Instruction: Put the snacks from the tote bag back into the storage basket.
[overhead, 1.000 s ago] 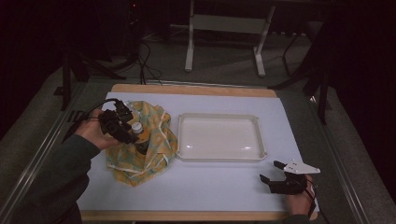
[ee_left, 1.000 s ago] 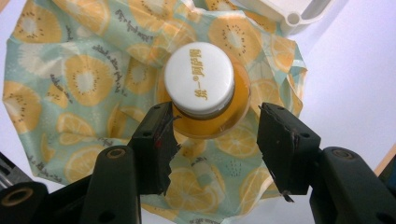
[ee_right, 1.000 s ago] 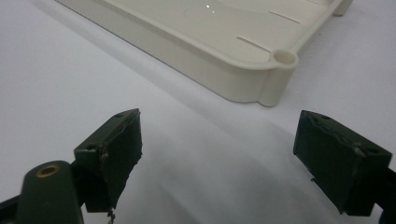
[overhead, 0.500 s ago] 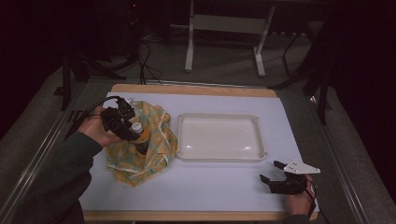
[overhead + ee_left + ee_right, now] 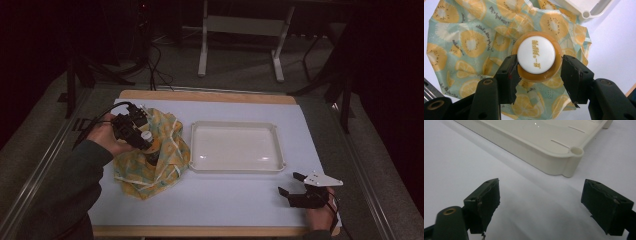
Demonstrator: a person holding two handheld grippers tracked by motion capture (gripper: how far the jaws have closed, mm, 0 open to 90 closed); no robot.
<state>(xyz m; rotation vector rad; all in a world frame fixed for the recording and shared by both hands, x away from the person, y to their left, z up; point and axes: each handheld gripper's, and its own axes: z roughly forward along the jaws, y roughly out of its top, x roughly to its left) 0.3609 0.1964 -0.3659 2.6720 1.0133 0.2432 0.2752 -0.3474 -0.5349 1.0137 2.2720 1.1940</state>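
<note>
A bottle with a white cap [image 5: 536, 55] and amber body stands upright in a crumpled cloth printed with orange slices [image 5: 469, 42]. My left gripper [image 5: 539, 72] points down over it with a jaw on each side of the bottle. The jaws have just been closing; the left pad [image 5: 510, 72] is at the cap's edge and the right pad [image 5: 571, 75] is a sliver off the body. From above, the left gripper [image 5: 148, 146] hovers over the cloth [image 5: 160, 170] and bottle cap [image 5: 146, 135]. My right gripper [image 5: 290, 183] rests open on the table, nothing between its jaws [image 5: 540, 200].
A shallow cream tray [image 5: 235, 167] lies mid-table, right of the cloth; its corner [image 5: 586, 11] appears beyond the cloth and its near rim [image 5: 554, 162] just ahead of the right gripper. White mat [image 5: 225, 200] covers the table. Chair and stand legs stand beyond the far edge.
The left hand and gripper shifted slightly over the cloth and bottle. The right gripper has stayed where it was.
</note>
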